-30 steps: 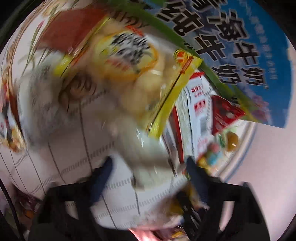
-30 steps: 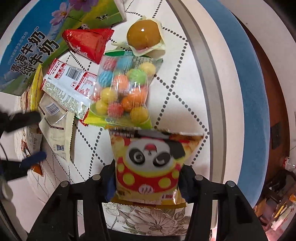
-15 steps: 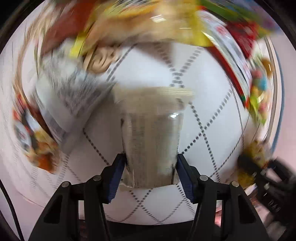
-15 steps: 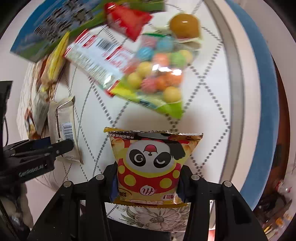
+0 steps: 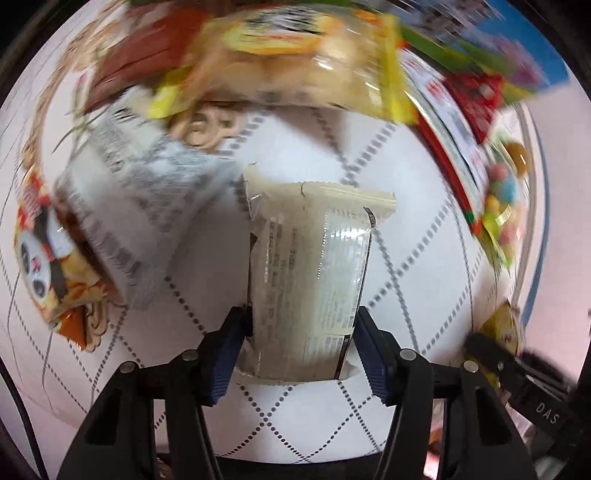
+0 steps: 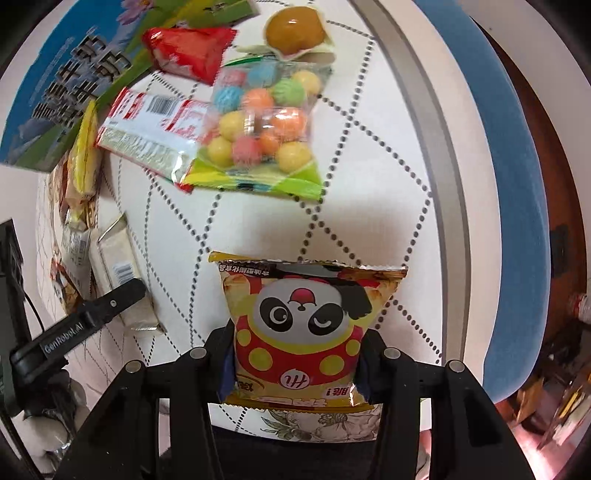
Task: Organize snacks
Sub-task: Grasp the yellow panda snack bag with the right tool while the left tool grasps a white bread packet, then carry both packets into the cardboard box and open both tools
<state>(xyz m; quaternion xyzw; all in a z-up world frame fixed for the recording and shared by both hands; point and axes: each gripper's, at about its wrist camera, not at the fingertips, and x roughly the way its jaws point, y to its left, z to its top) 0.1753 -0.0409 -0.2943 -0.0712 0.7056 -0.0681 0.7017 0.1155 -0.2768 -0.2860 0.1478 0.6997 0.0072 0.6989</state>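
My left gripper [image 5: 301, 325] points down at the table and is shut on a beige foil snack packet [image 5: 310, 251], which stands lengthwise between the blue pads. The right wrist view shows the same packet [image 6: 114, 258] at the left, under a black left finger [image 6: 110, 302]. My right gripper [image 6: 295, 354] grips a yellow and red panda snack bag [image 6: 306, 317] by its lower half. Its jaws are easing open slightly while the pads still press the bag's sides.
A dotted diamond tablecloth [image 6: 369, 184] covers the table. On it lie a bag of coloured balls [image 6: 262, 114], a red-white packet [image 6: 147, 129], a red triangular pack [image 6: 188, 51], a jelly cup [image 6: 295, 29], a blue milk box [image 6: 55, 92], a yellow bag [image 5: 303, 66], a grey packet [image 5: 140, 199] and a second panda bag [image 5: 48, 266].
The left gripper rolled and slid across the table with the beige packet, which now lies straight between its fingers. The right gripper kept the panda bag and barely moved.
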